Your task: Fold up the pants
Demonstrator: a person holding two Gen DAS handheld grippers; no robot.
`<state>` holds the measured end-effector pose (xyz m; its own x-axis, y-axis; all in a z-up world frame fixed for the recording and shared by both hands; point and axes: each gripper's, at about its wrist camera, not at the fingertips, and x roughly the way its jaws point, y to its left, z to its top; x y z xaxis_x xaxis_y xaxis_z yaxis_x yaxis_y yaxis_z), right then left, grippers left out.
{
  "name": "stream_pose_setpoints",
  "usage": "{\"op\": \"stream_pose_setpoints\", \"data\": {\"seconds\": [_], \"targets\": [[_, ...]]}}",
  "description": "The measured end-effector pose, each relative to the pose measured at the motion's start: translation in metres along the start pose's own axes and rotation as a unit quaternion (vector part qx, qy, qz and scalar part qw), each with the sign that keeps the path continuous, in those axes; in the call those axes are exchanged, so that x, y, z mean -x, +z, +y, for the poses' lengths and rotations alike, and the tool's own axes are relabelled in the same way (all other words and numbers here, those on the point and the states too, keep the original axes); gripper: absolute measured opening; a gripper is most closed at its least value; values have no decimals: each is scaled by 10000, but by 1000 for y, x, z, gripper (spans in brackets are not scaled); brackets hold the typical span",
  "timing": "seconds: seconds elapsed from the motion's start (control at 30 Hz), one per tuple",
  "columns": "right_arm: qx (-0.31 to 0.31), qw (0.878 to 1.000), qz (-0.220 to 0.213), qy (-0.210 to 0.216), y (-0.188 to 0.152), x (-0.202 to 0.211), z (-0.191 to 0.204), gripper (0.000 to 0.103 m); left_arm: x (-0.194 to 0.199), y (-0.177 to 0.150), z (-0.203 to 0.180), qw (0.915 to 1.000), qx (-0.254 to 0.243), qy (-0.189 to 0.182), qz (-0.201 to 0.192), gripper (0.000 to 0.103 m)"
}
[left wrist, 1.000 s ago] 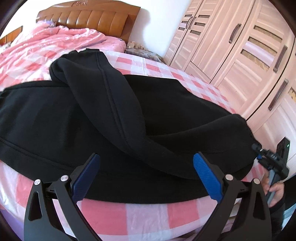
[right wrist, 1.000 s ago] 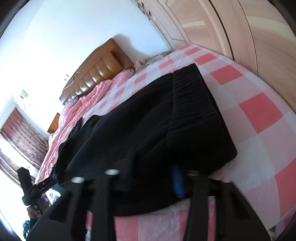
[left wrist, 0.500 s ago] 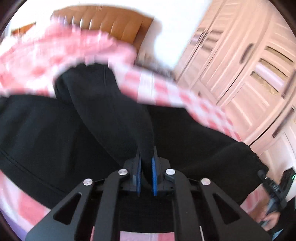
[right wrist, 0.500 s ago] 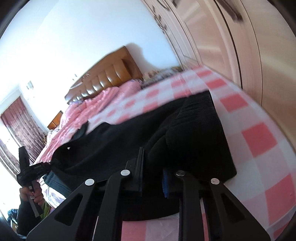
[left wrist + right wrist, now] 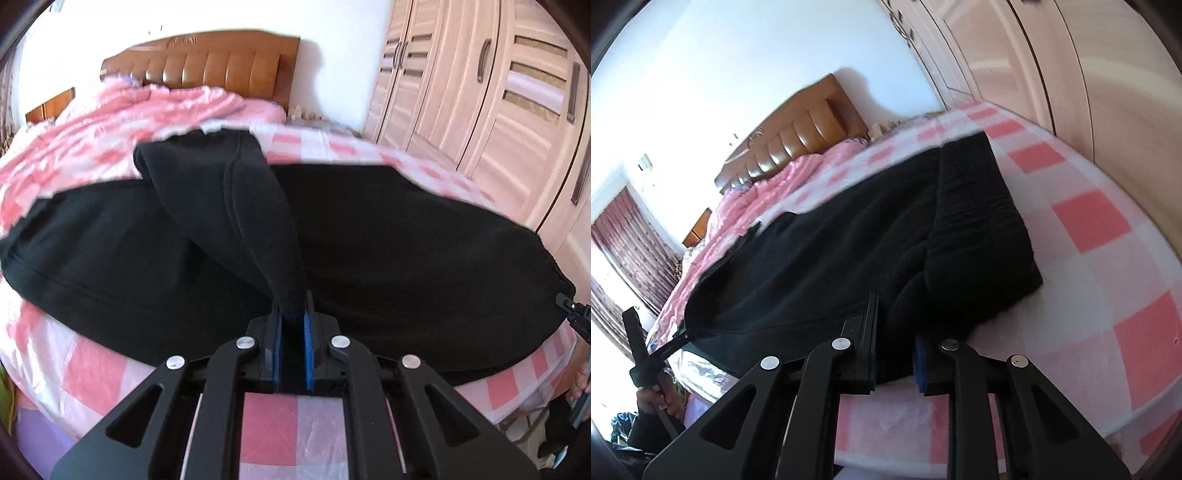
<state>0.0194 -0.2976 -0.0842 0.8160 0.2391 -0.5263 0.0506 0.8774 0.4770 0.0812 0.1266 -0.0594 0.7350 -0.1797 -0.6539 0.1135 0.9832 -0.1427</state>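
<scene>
Left wrist view: at the bottom centre, the left gripper [image 5: 293, 334] has its blue pads [image 5: 307, 334] clenched on a ridge of black cloth. That ridge is part of the pants [image 5: 388, 251], which lie spread across the middle of the frame on a bed [image 5: 110, 373] with a pink-and-white checked sheet. From the pinch, one pant leg runs up and left, draped over the rest of the cloth. At the far right edge, the right gripper [image 5: 570, 312] meets the pants' end, with a hand [image 5: 580, 376] below it. Beyond the pants, a crumpled pink quilt [image 5: 122, 122] fills the upper left, a brown headboard [image 5: 221, 62] stands behind it, and a pale wardrobe [image 5: 480, 92] takes the upper right.

Right wrist view: at the bottom centre, the right gripper [image 5: 894, 343] has just been closing and now grasps a thick bunch of the pants [image 5: 849, 243] near the ribbed waistband [image 5: 979, 206]. The cloth stretches away toward the lower left, where the left gripper [image 5: 677, 338] pinches its far end. The headboard [image 5: 798, 129] sits at upper centre, dark red curtains [image 5: 624, 240] at the left edge.
</scene>
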Motion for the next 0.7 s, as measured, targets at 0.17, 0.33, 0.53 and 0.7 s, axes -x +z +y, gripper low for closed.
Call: {"op": "stream_pose_setpoints", "data": {"seconds": [0.17, 0.33, 0.53, 0.7], "targets": [[-60, 9996, 195, -171, -12, -6, -14, 21, -8, 0, 0, 9997, -153, 150, 133, 9], [-171, 9997, 161, -103, -10, -1, -12, 22, -11, -9, -1, 9993, -218, 233, 200, 10], [-417, 9989, 79, -191, -10, 15, -18, 83, -13, -11, 0, 9993, -192, 243, 222, 14], [-346, 9990, -12, -270, -9, 24, -17, 97, -13, -11, -1, 9992, -209, 261, 223, 16]]}}
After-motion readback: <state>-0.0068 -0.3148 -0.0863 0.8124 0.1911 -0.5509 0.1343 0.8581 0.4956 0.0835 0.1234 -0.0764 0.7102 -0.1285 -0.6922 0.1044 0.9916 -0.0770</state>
